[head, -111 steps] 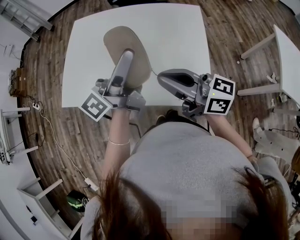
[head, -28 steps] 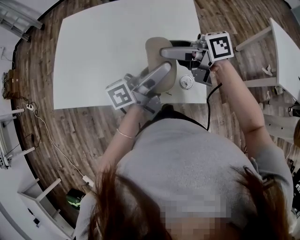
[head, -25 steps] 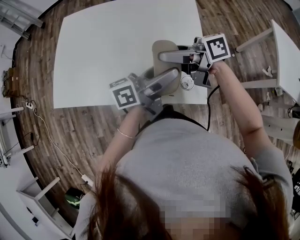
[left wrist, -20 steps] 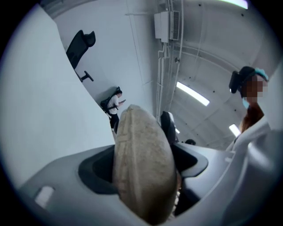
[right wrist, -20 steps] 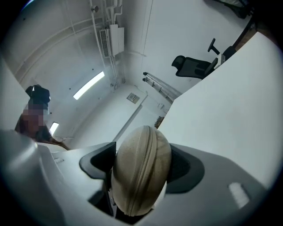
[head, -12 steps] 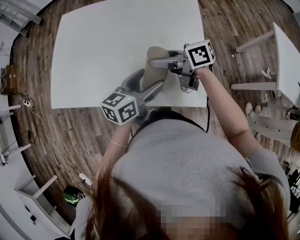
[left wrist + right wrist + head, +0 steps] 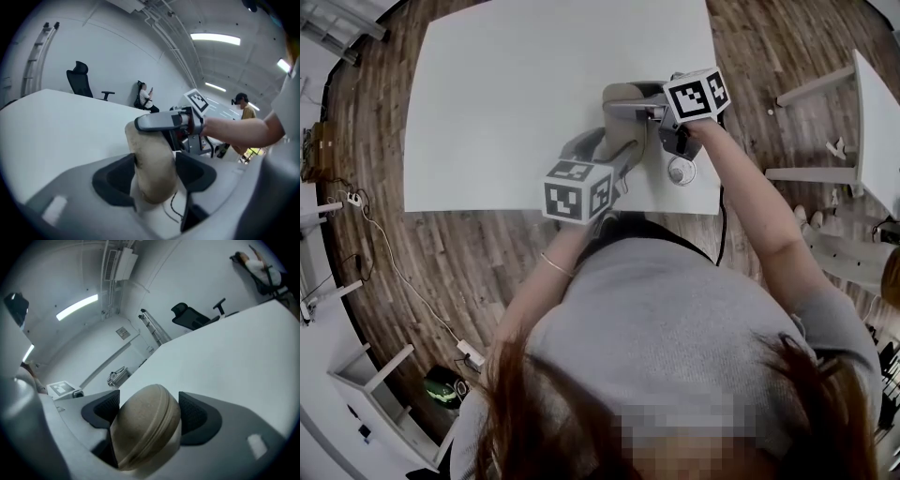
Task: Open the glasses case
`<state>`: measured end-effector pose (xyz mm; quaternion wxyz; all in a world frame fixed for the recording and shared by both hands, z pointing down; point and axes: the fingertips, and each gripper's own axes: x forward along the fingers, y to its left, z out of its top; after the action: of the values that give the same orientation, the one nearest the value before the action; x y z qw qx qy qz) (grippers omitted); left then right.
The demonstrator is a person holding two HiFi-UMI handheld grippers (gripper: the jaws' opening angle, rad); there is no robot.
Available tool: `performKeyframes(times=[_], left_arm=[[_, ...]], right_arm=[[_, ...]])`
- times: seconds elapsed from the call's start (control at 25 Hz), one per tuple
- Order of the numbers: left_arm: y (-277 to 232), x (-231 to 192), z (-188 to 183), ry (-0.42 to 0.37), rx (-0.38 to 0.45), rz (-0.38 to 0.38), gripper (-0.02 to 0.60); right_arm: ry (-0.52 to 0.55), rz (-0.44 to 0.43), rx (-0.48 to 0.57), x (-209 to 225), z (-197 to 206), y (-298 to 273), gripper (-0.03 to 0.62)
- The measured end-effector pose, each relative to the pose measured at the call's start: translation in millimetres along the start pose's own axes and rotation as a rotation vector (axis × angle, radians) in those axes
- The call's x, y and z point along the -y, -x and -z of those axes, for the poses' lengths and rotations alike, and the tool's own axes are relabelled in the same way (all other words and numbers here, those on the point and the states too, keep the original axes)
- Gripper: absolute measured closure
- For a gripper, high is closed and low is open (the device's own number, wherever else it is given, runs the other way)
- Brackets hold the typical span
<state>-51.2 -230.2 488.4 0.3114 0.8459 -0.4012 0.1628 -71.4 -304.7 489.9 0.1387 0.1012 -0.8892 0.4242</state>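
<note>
The beige glasses case (image 7: 622,105) is closed and sits low over the white table (image 7: 506,94), close to its front edge. My left gripper (image 7: 609,150) reaches up to it from the front. In the left gripper view the case (image 7: 151,164) fills the gap between the closing jaws, and the pads (image 7: 117,180) touch its sides. My right gripper (image 7: 623,108) comes in from the right. In the right gripper view the rounded end of the case (image 7: 147,427), seam showing, lies between the opening jaws. Its pads (image 7: 199,416) flank the case closely, and I see no firm press.
A second white table (image 7: 877,122) stands to the right on the wooden floor (image 7: 441,253). A cable and a power strip (image 7: 356,202) lie on the floor at the left. Beyond the table are an office chair (image 7: 84,84) and people.
Both grippers have come down with the case toward the table's front edge. The left gripper has rolled, so its marker cube shows other faces.
</note>
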Motion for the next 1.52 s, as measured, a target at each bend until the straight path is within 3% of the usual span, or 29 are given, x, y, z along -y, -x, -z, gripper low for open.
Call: performKeyframes(times=[0.16,0.24,0.28,0.48,0.52,0.6,0.64,0.8,0.92,1.12,1.52], left_arm=[[-10,1,0,-0.018,-0.005,0.007,0.307],[-14,1,3,-0.030,-0.021,0.007,0.315],[-15,1,4,-0.034,-0.023,0.007,0.310],[-11,-1,1,-0.034,0.017,0.011,0.324],[-7,-2,-3,-0.039,0.039,0.001,0.349],[9,-4,-17,-0.051,0.112,-0.026,0.467],[19,-4,-28,-0.058,0.165,-0.031,0.517],[57,12,-82,-0.105,0.408,-0.012,0.578],[81,28,-108,-0.154,0.523,0.008,0.578],[101,40,-115,-0.218,0.560,-0.012,0.578],[129,78,-85,-0.258,0.602,0.058,0.578]], right_arm=[[0.064,0.078,0.008,16,-1,8,0.203],[0.153,0.156,-0.007,23,0,12,0.223],[0.201,0.189,-0.013,25,1,13,0.200],[0.299,0.235,0.007,15,0,14,0.214],[0.322,0.257,0.041,10,-5,20,0.214],[0.375,0.309,0.143,-8,-19,36,0.217],[0.407,0.332,0.199,-20,-25,45,0.236],[0.521,0.357,0.356,-76,-35,68,0.316],[0.560,0.364,0.433,-109,-35,73,0.473],[0.633,0.380,0.476,-145,-30,72,0.588],[0.720,0.380,0.588,-201,6,84,0.589]])
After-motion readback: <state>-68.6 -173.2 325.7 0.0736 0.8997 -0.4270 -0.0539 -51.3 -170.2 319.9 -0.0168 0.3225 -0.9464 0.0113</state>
